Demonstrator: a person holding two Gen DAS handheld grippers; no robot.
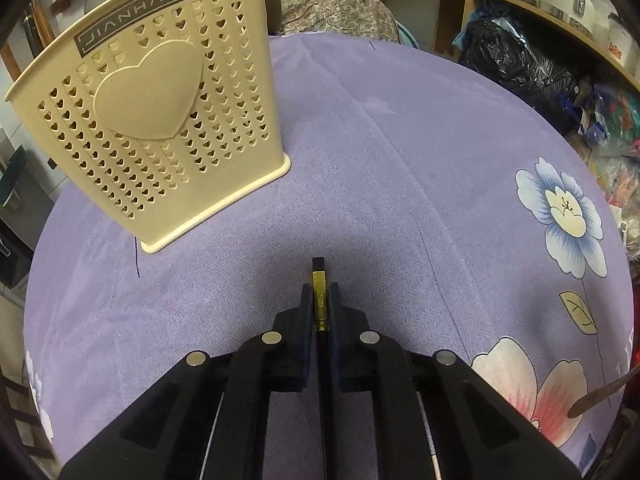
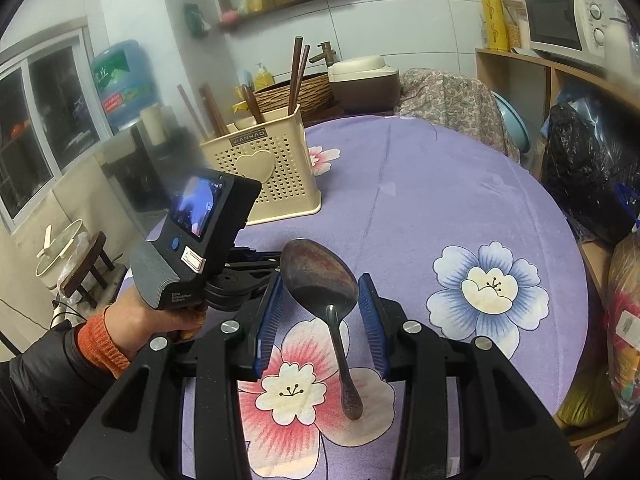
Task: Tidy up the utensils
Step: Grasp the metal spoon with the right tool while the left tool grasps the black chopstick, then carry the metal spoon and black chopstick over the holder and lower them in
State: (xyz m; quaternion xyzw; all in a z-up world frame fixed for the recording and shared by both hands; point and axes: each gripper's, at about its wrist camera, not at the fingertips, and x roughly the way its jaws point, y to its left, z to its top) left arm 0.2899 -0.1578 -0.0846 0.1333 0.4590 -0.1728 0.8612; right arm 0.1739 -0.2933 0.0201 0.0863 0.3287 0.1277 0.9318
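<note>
Left gripper [image 1: 320, 300] clamped tight on a black chopstick [image 1: 319, 280], gold band lettering too small to read. Right gripper [image 2: 320, 300] spread either side of a dark spoon [image 2: 320, 276] lying on the flowered tablecloth [image 2: 440, 184], not pinching. Beige holder [image 1: 160, 120] marked "JIANHAO", contents half hidden. "Data Acquisition System" on the handheld unit [image 2: 192, 240].

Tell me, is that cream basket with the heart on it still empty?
No, in the right wrist view several brown utensil handles stick up out of the cream basket standing on the purple tablecloth.
</note>
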